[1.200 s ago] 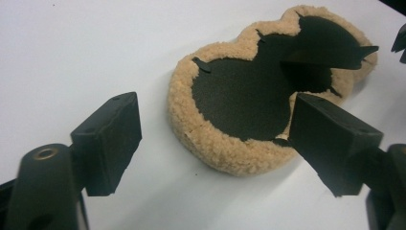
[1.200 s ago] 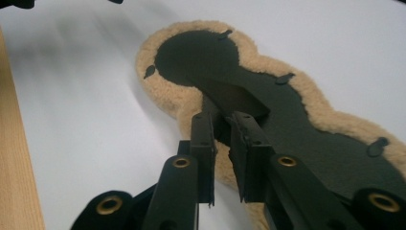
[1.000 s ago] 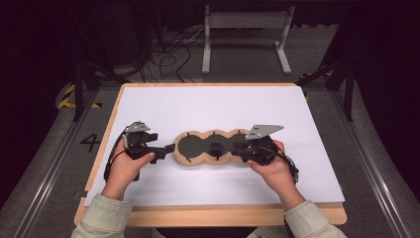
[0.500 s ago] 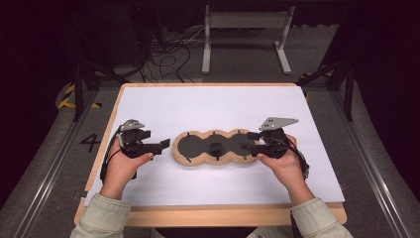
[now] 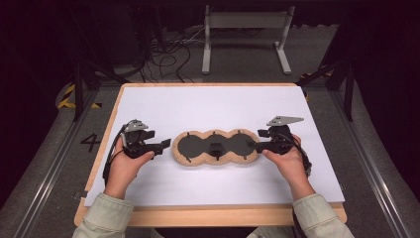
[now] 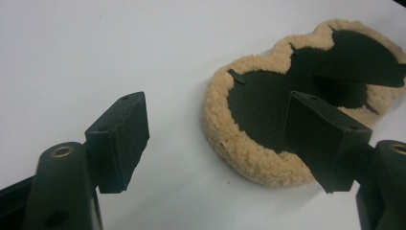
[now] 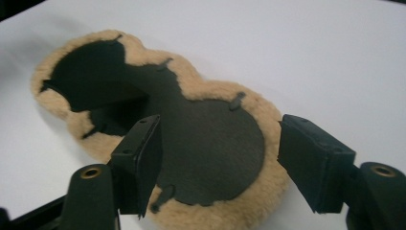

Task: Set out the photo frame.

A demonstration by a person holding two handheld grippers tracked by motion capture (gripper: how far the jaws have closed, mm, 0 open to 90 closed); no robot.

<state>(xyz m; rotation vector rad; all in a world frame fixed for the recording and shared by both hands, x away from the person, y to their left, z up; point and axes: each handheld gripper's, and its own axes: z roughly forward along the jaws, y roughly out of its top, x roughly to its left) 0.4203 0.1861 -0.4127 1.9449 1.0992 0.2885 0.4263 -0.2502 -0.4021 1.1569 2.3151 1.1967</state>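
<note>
We are seeing a three-lobed sheepskin pad (image 5: 216, 148), tan fleece rimming a dark leather face, lying between our grippers. The left gripper (image 5: 165, 145), jaws wide and just easing inward, sits just off its end; the right gripper (image 5: 252, 145), jaws just opening, straddles the other lobe. The gripper views are revealing woolly nap and small black tabs.

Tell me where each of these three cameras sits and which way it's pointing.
High view: above the person's side, looking forward and down at the white table; both forearms and hands show.
Left gripper view: rides the left gripper, looking along its open jaws.
Right gripper view: rides the right gripper, looking along its open jaws.
Shared: all three show the fleece pad.
</note>
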